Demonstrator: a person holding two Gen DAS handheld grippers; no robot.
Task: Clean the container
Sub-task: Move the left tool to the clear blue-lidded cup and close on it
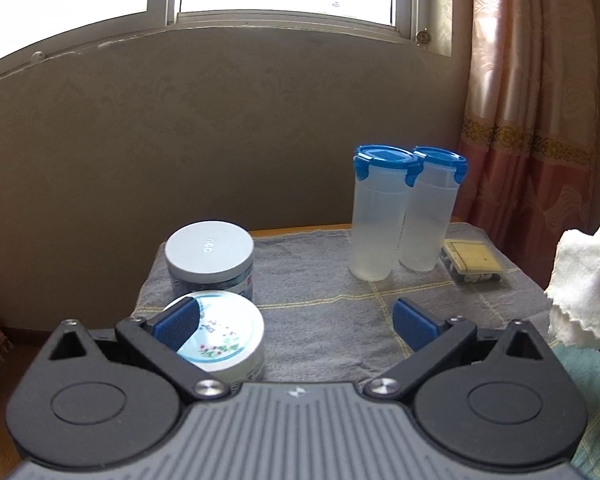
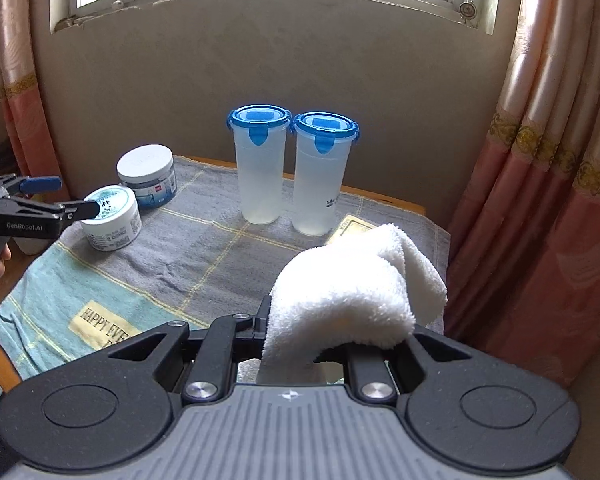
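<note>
Left wrist view.
- My left gripper (image 1: 296, 322): jaws wide apart, holding nothing, hovering over the near edge of the grey towel (image 1: 320, 292) that covers the table.
- Left tall container (image 1: 376, 216) and right tall container (image 1: 430, 210): two clear plastic tumblers with blue clip lids, upright, side by side and touching or nearly so, at the towel's far edge. Lids on. Something pale sits low inside; I cannot tell whether it is water or haze.
- Grey-lidded jar (image 1: 210, 258) and flower-lidded tub (image 1: 224, 334): on the towel's left side, the tub nearer me, partly behind my left pad.
- Small flat box (image 1: 471, 260): just right of the tall containers.

Right wrist view.
- My right gripper (image 2: 320, 344): jaws clamped on a white cloth (image 2: 352, 284), which drapes over them and hides the tips.
- Which container the task means is unclear; the tall pair stands centre, beyond the cloth.

Handling, my judgement.
- Tall containers: light, thin-walled, smooth and likely slippery, top-heavy and easy to tip. Stiff enough for a moderate squeeze. Best hold: mid-body across the wall, below the lid clips.
- Cloth: soft, limp, conforms to a curved wall.
- Nothing shows whether any container is wiped already.
</note>
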